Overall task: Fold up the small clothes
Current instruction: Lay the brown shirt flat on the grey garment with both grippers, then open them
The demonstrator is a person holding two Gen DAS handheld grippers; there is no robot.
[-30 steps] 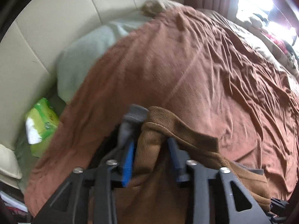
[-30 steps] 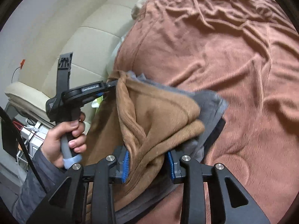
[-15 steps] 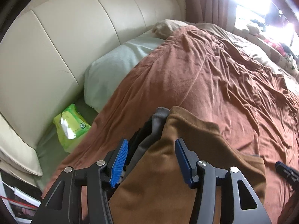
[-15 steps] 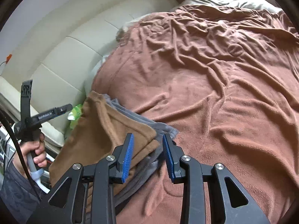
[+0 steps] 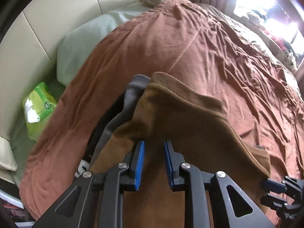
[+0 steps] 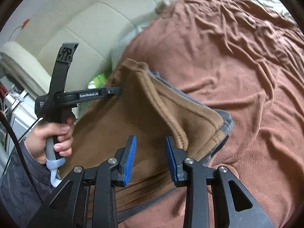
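A brown fleece garment (image 5: 190,125) with a grey lining (image 5: 133,93) lies folded on the bed, also seen in the right wrist view (image 6: 152,117). My left gripper (image 5: 153,144) has its blue-padded jaws close together on a raised fold of the brown fabric. In the right wrist view the left gripper's tip (image 6: 114,92) presses into the garment's left side. My right gripper (image 6: 150,142) hovers over the garment with its jaws apart and nothing between the pads. The right gripper's tip (image 5: 279,190) shows at the garment's right corner.
A rust-brown blanket (image 5: 190,47) covers the bed. A pale green pillow (image 5: 85,38) and a green tissue pack (image 5: 38,108) lie at the left by the cream padded headboard (image 6: 85,28). Clutter sits under a bright window (image 5: 266,5) at the far right.
My left gripper has narrowed from wide open onto a fold of the brown garment. My right gripper has moved back over the garment and stays open. The garment's top is raised.
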